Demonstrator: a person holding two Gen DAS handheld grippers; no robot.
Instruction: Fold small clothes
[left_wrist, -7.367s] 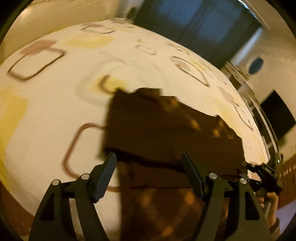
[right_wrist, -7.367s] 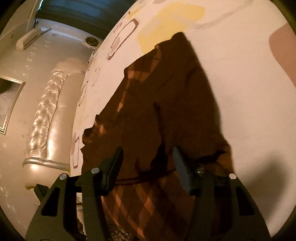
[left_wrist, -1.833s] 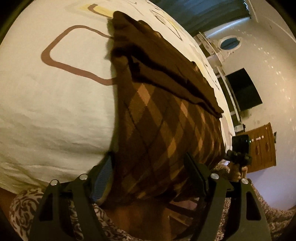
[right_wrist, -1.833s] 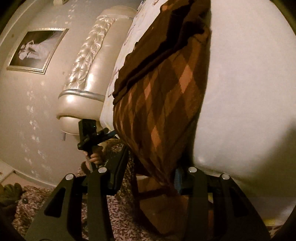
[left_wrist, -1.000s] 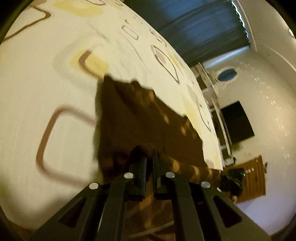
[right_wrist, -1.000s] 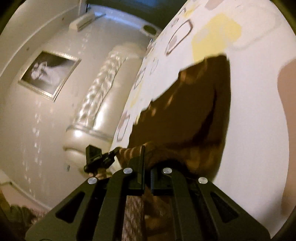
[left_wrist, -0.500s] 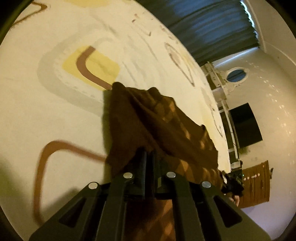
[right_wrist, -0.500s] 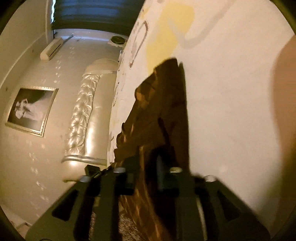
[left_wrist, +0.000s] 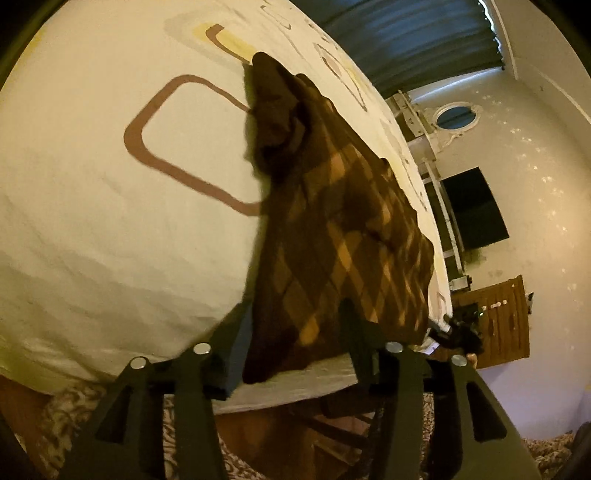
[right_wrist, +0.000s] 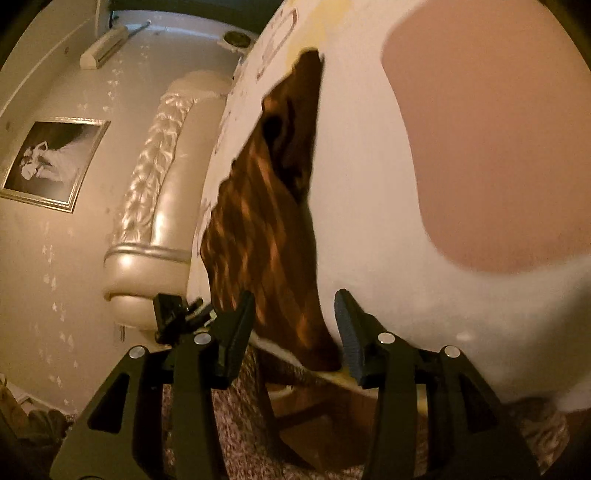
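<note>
A small brown garment with an orange diamond check (left_wrist: 340, 229) lies folded on the white patterned bed cover (left_wrist: 103, 206), its near edge at the bed's edge. My left gripper (left_wrist: 295, 328) is open, its fingers either side of the garment's near left corner, not holding it. In the right wrist view the same garment (right_wrist: 266, 229) lies along the bed edge. My right gripper (right_wrist: 295, 325) is open around its near right corner. The other gripper (right_wrist: 173, 314) shows at the left there.
A padded cream headboard (right_wrist: 155, 206) and a framed picture (right_wrist: 51, 158) stand at the left in the right wrist view. Dark curtains (left_wrist: 399, 40), a black screen (left_wrist: 472, 206) and a wooden cabinet (left_wrist: 498, 321) are beyond the bed. Patterned carpet (right_wrist: 236, 435) lies below.
Both grippers were shut on the garment's edge and carried it forward over itself. Now both have opened, let go and drawn back to the bed's near edge.
</note>
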